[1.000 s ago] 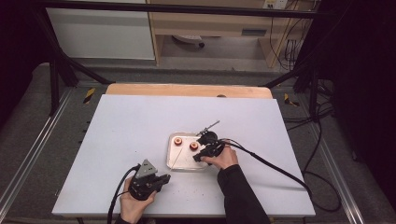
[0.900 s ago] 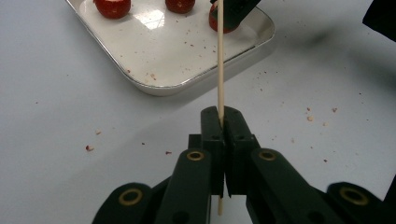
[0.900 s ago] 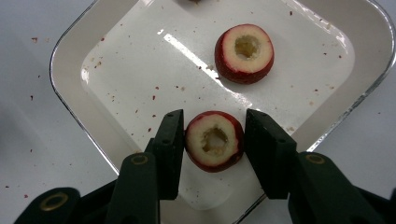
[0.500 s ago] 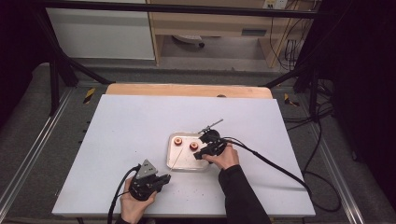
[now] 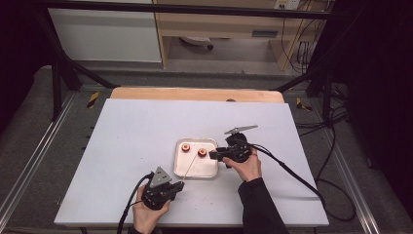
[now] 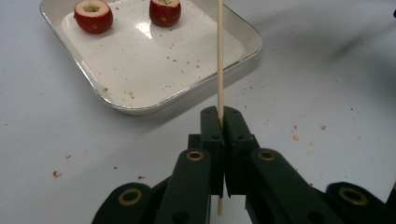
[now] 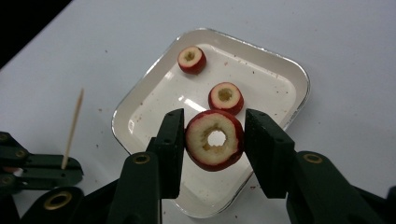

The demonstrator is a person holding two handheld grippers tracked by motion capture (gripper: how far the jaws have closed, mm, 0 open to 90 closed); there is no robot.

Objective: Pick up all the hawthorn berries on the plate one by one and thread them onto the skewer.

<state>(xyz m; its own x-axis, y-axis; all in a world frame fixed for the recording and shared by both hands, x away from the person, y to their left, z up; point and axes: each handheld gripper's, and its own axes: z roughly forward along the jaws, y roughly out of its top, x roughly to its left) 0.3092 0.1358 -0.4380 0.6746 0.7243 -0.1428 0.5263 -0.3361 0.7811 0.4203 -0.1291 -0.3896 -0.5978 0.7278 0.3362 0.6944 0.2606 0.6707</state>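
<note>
Fruit ring [image 7: 215, 145]: held on its red rim by the right tool [image 7: 214, 149], above the tray [image 7: 299, 74]; soft, juicy, likely crushable.
Skewer [image 6: 220, 60]: thin, stiff, clamped low in the left tool [image 6: 223, 122].
Tray: 2 more rings, on the table [image 5: 136, 131].

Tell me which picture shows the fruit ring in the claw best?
The right gripper view: the cored fruit ring sits big and sharp between the right claw, red skin and middle hole plain. In the high view that claw hides it over the tray. The left gripper view looks along the skewer instead.
</note>
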